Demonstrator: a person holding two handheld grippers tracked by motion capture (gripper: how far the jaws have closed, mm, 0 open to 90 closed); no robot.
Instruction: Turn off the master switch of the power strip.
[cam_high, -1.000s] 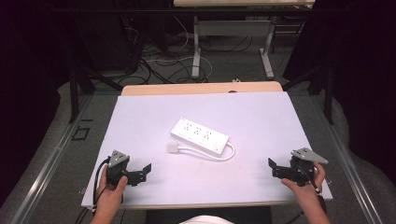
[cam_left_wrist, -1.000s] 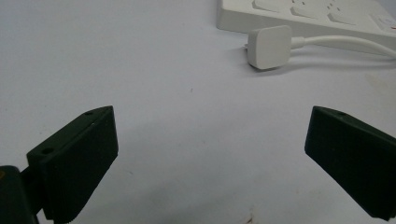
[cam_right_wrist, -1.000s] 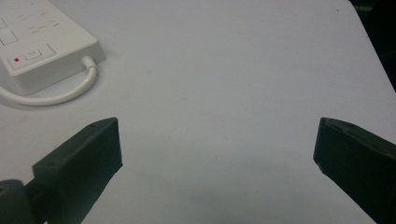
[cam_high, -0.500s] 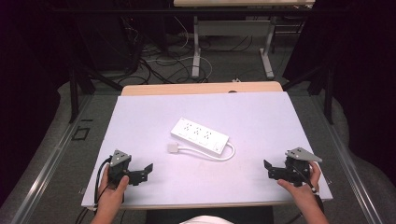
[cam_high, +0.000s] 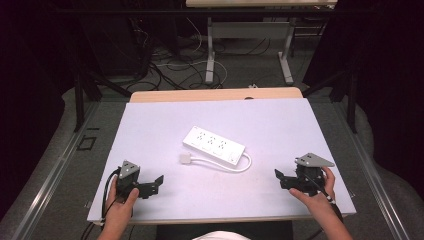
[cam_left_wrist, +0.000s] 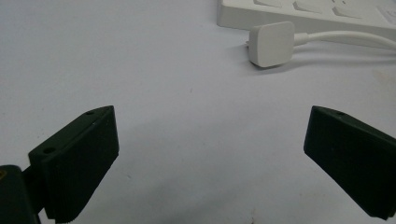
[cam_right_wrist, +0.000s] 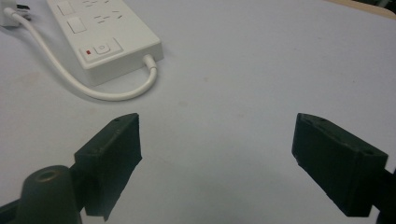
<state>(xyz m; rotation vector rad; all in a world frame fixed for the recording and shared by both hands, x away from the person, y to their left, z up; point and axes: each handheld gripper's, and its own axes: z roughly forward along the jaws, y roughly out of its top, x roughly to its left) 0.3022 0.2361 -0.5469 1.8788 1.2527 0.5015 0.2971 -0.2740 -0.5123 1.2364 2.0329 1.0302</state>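
Note:
A white power strip (cam_high: 214, 145) lies in the middle of the white table (cam_high: 150, 130), its short white cable (cam_high: 225, 166) looping round to a white plug (cam_high: 186, 159) at its near left. The left gripper view has that plug (cam_left_wrist: 272, 44) ahead and to the right of my left gripper (cam_left_wrist: 210, 158), whose jaws stand wide apart with nothing between them. My left gripper (cam_high: 157, 183) rests near the front left edge. My right gripper (cam_high: 279, 178) hovers at the front right, pointing at the power strip's switch end (cam_right_wrist: 100, 49); its jaws have just been closing a little but stay wide with nothing between them.
A wooden strip (cam_high: 215, 94) borders the table's far edge. Beyond it the floor holds tangled cables (cam_high: 165, 65) and the legs of another desk (cam_high: 210, 55). Dark curtains flank both sides.
My right hand has moved inward to the left and lifted slightly off the table. The left hand and the power strip have stayed in place.

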